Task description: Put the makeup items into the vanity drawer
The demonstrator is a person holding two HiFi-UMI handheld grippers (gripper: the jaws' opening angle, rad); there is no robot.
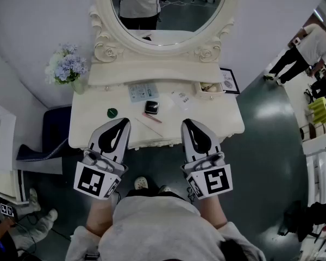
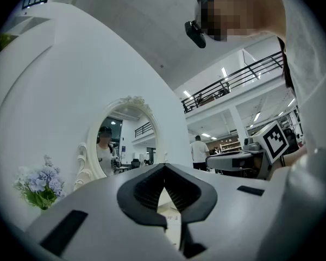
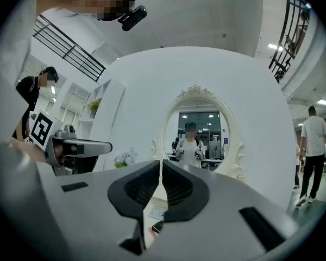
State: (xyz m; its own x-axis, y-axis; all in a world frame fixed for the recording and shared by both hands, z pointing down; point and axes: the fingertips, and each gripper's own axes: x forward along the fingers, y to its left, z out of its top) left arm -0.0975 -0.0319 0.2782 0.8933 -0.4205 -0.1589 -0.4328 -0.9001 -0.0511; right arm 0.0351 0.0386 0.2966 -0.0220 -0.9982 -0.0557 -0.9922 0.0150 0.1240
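**A:** Claws?

**B:** Left claw (image 1: 124,121) has its tips together with nothing between them, and its own view confirms this. Right claw (image 1: 186,122) is the same, with only a hairline slit between the jaws and nothing held. Both hover over the front edge of the desk (image 1: 92,129), side by side and clear of every item.

**A:** Makeup items?

**B:** All are out on the desk top. A black square compact (image 1: 151,107) sits midway between the claws and a little beyond them. A pink stick (image 1: 149,118) lies slantwise just in front of it. A green round piece (image 1: 112,112) sits off to the left, near the left claw's tip. A printed card (image 1: 139,91) and a white sachet (image 1: 182,98) lie farther back.

**A:** Drawer?

**B:** A small drawer (image 1: 209,93) stands open at the right end of the raised tier, below the oval mirror (image 1: 168,10). Something pale is inside, too small to name. Flowers (image 1: 67,67) stand at the back left corner.
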